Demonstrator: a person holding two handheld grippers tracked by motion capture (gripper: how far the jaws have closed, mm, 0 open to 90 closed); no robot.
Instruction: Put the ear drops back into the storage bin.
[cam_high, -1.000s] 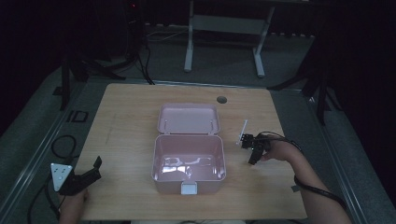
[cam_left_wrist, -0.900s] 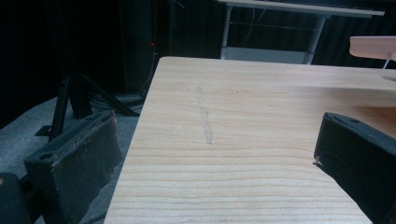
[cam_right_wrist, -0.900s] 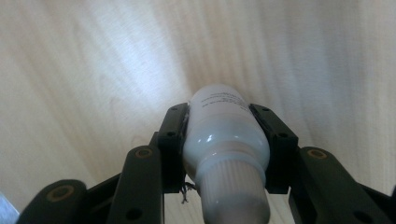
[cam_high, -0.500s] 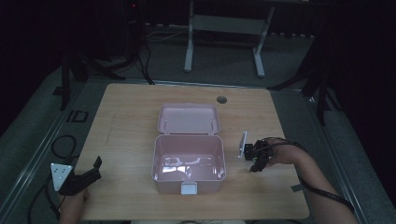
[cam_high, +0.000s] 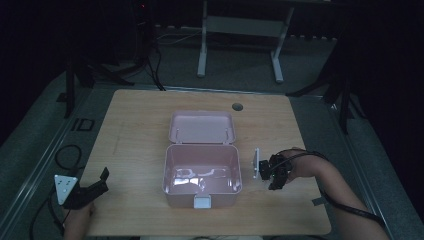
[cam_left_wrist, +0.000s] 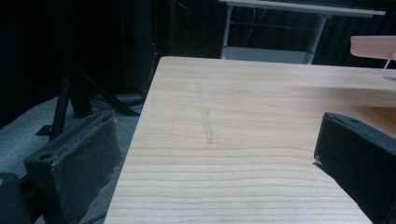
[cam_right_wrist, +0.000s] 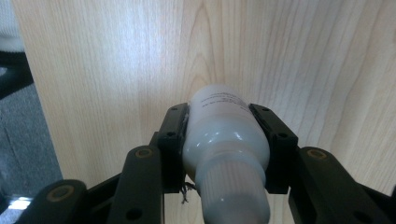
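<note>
Left claw (cam_high: 100, 182) sits at the near left corner of the desk (cam_high: 140, 125), jaws spread wide with just bare wood between them and nothing in its grip. Right claw (cam_right_wrist: 226, 140) is clamped tight on a white bottle (cam_right_wrist: 224, 135), one jaw pressed on each side, and from above the right claw hangs over the desk just to the right of the pink box (cam_high: 202, 172). That box sits mid-desk with its lid (cam_high: 201, 127) flipped open toward the far side, bottle outside it.
</note>
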